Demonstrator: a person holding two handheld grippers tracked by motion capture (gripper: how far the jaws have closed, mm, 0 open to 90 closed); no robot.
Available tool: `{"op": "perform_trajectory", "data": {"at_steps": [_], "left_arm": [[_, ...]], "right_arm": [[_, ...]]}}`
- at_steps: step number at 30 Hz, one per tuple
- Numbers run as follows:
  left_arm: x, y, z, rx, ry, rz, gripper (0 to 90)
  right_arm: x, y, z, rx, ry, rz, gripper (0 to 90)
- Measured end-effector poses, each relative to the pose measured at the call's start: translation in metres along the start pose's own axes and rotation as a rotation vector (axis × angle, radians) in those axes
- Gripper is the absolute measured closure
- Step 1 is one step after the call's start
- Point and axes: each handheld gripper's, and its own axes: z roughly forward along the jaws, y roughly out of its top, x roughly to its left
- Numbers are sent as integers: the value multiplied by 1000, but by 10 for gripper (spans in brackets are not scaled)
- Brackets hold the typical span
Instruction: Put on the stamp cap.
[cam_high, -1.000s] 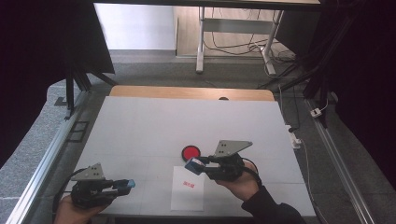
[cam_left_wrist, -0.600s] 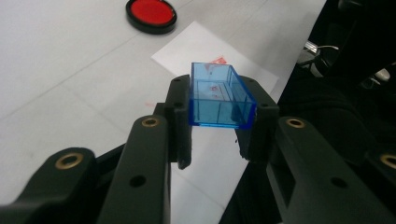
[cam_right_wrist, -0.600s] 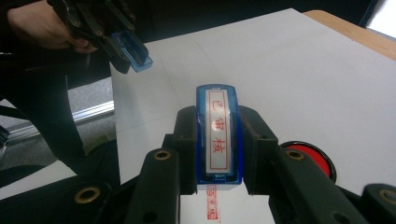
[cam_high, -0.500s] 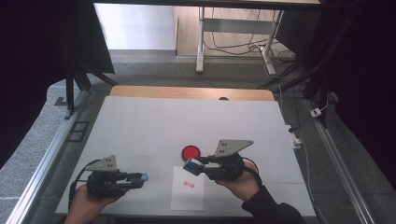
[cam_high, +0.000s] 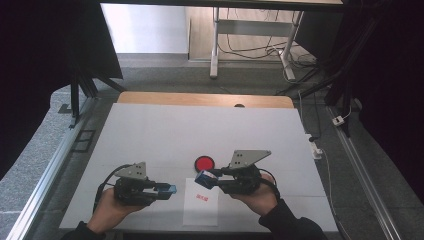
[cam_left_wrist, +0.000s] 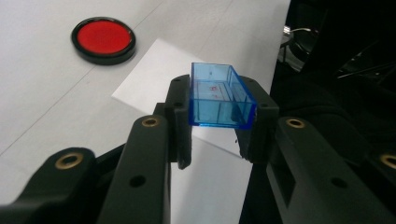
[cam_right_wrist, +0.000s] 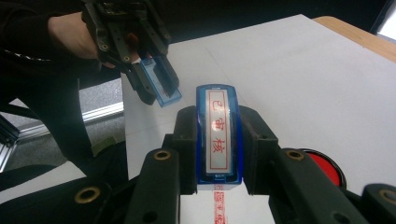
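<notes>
My left gripper (cam_high: 167, 190) is shut on a clear blue stamp cap (cam_left_wrist: 222, 95), its hollow side up, just left of the white paper sheet (cam_high: 200, 215). The cap (cam_right_wrist: 163, 88) also shows beyond my right jaws, in the other hand. My right gripper (cam_high: 206, 179) is shut on a blue stamp (cam_right_wrist: 218, 135), whose face with red characters is turned toward the camera. It hangs over the sheet's top edge. A red stamp print (cam_high: 201, 197) lies on the sheet below it. The round red ink pad (cam_high: 204, 163) sits just beyond the sheet.
A white mat (cam_high: 165, 130) covers the table, with a wooden strip (cam_high: 200, 99) along its far edge. Metal rails (cam_high: 50, 170) run down both sides. A desk frame and cables (cam_high: 250, 45) stand on the floor beyond.
My left hand has moved right and slightly forward with the cap, closer to the sheet and the right gripper. The right hand has stayed put.
</notes>
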Motion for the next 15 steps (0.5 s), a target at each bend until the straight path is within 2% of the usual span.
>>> {"op": "perform_trajectory", "data": {"at_steps": [15], "left_arm": [[13,21,26,10,-100,65,681]], "right_arm": [[1,1,1,-9,16,-5,708]]}}
